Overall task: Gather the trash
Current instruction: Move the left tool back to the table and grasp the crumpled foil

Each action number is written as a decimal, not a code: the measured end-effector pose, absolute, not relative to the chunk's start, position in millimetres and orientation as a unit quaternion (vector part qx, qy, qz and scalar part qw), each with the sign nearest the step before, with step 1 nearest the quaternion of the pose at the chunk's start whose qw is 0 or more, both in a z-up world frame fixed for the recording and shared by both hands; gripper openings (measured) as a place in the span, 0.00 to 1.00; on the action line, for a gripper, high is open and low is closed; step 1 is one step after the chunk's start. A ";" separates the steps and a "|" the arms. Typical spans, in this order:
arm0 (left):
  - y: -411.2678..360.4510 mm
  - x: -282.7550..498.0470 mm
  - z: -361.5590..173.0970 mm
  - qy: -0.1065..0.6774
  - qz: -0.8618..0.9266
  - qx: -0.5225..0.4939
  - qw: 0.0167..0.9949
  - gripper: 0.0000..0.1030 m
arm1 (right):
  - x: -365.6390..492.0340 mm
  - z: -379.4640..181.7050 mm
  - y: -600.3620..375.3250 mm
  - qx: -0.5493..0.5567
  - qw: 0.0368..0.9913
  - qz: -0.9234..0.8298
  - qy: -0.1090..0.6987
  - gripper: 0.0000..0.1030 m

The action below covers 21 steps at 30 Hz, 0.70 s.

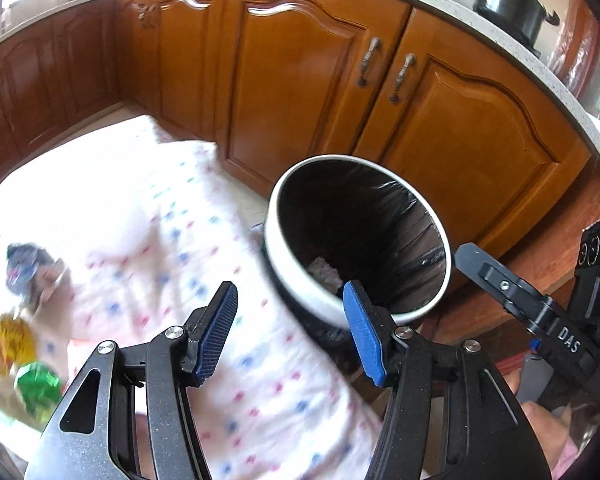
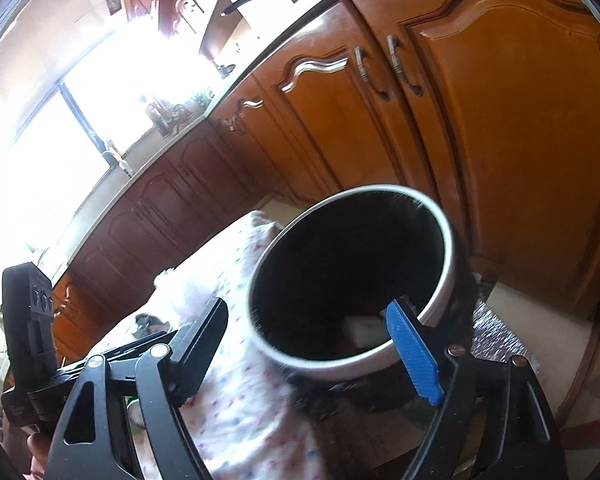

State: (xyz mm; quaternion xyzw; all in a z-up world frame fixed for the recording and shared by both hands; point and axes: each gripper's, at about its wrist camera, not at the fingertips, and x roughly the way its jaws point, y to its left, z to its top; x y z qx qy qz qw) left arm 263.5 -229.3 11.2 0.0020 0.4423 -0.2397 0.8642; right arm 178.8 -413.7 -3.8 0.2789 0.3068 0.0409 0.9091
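- Drop-off step: both grippers hang by the white-rimmed bin (image 1: 356, 240), which stands on the floor before the wooden cabinets (image 1: 308, 80)
- Left gripper (image 1: 288, 332) and right gripper (image 2: 312, 352) stand apart-jawed, empty; pale scraps already lie inside the black liner
- Next, I judge: swing left to the yellow wrapper (image 1: 6, 344) and green wrapper (image 1: 38, 388) on the patterned cloth (image 1: 160, 216), then close on one

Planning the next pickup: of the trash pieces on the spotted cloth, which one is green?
The shiny green crumpled wrapper, at the left wrist view's lower-left edge. The yellow wrapper lies just above it, and the dark blue-grey wad further up.
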 end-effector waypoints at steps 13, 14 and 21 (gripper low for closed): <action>-140.9 233.4 10.4 0.431 -0.202 -0.044 0.878 0.54 | 172.1 2.9 -351.8 0.242 0.914 0.073 0.317 0.89; -134.5 231.9 10.8 0.430 -0.199 -0.047 0.879 0.54 | 171.3 3.1 -347.5 0.240 0.914 0.075 0.317 0.90; -102.4 224.8 10.6 0.426 -0.189 -0.061 0.883 0.54 | 171.1 6.2 -320.7 0.227 0.913 0.090 0.326 0.92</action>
